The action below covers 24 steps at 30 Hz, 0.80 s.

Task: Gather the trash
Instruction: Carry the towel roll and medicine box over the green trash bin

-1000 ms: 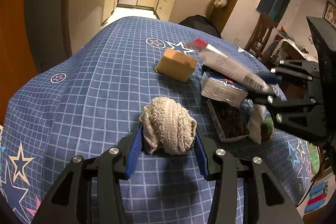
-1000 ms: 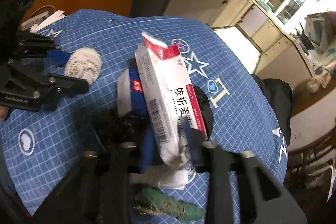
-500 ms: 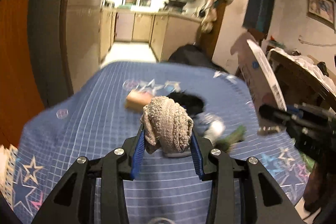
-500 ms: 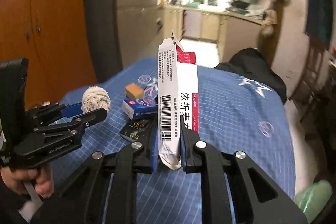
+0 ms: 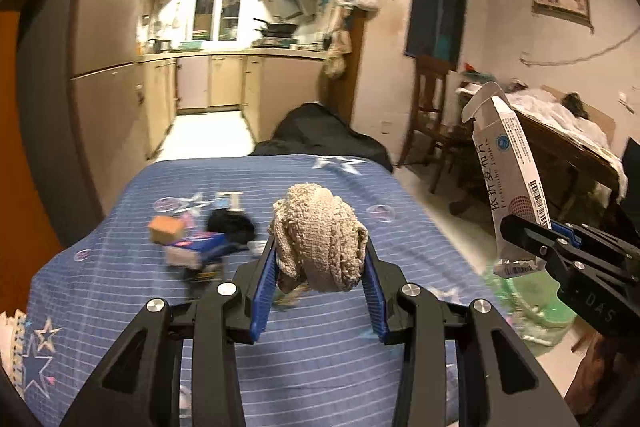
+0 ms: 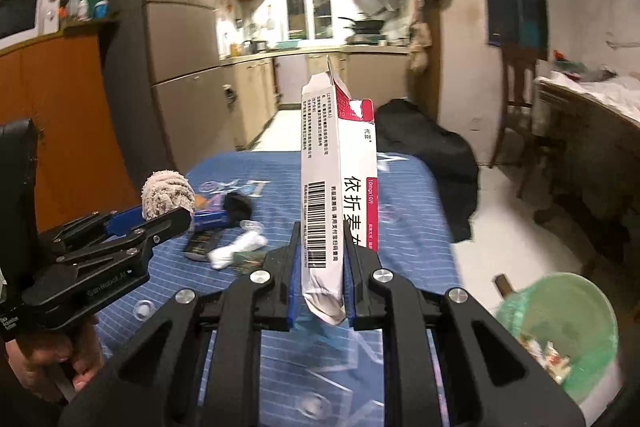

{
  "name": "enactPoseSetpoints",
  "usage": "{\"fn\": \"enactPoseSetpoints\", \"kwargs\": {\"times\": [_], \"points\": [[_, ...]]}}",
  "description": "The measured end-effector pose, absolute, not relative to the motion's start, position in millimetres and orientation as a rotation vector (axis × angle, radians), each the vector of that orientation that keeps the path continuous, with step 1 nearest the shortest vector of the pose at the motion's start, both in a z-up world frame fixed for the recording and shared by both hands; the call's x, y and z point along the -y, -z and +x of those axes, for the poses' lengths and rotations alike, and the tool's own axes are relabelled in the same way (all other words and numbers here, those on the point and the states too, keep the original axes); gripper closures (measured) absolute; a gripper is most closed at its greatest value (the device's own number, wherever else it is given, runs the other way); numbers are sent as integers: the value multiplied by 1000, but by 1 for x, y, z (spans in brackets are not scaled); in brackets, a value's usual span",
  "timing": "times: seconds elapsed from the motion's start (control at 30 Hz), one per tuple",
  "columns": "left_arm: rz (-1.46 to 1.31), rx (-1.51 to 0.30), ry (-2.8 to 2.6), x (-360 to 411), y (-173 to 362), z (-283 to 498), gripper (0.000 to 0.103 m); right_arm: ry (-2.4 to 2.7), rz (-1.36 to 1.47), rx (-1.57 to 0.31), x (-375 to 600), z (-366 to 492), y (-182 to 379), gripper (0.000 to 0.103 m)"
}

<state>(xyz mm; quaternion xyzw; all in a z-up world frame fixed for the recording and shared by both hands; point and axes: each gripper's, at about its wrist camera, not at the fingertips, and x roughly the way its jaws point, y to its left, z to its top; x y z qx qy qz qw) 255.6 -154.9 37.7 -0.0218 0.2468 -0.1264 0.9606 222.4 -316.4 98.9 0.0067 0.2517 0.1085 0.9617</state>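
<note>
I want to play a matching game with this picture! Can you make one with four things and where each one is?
Things:
1. beige rag
2. medicine box
3. green-lined bin
4. orange sponge

Places:
A. on the floor beside the table
B. in the left tongs
C. lying on the blue tablecloth
D. in the right tongs

Pairs: 1-B, 2-D, 3-A, 4-C

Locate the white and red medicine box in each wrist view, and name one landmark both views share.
Left wrist view: the medicine box stands at the right side, tilted, clamped in the right gripper.
Right wrist view: the medicine box stands upright at centre, pinched at its lower end between the right gripper's blue pads.
Shared landmark: the bright kitchen window at the far end of the room.
</note>
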Motion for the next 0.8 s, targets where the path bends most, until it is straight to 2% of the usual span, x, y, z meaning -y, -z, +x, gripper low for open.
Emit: {"fn": "enactPoseSetpoints", "kwargs": {"times": [0.33,0.63,0.8], "points": [[-5,-507,481,305,-56,251,63,8,48,-511,428,194,-98,88],[23,-564,658,426,-46,269,63,166,110,-588,519,191,-75,88],[41,-645,728,485,-28,302,63,211,183,-692,570,197,-52,88]]}}
